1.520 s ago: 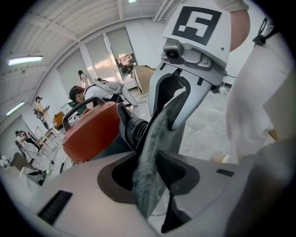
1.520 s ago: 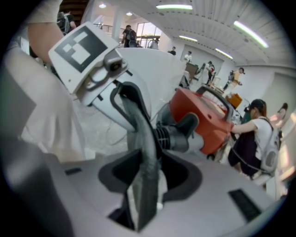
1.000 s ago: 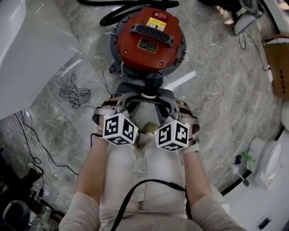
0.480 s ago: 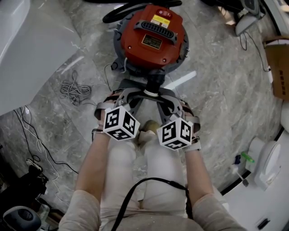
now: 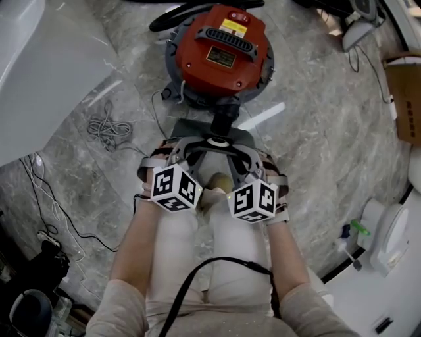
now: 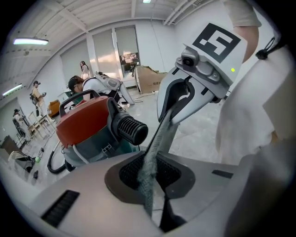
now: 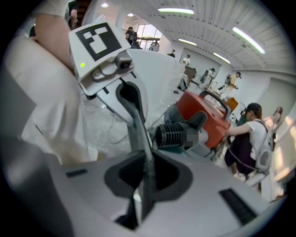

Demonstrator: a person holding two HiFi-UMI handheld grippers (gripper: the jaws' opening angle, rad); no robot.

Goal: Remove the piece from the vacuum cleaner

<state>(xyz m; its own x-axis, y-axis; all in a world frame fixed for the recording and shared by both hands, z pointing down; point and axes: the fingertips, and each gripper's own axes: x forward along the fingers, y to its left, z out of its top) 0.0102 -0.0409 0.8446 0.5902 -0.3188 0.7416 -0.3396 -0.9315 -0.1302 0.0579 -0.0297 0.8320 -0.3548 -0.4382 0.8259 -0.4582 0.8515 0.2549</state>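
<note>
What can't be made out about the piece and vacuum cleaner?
Grey piece: edge-on in both gripper views, shape unclear; in head view the left gripper and right gripper, whose jaws have just been closing on it, largely cover it.
Yellow label: print too small, head view.
Black hose: cut by head view's top edge.

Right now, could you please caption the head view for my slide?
Beside a red vacuum cleaner, the left gripper and the right gripper, jaws just tightened, clamp one grey piece.
</note>
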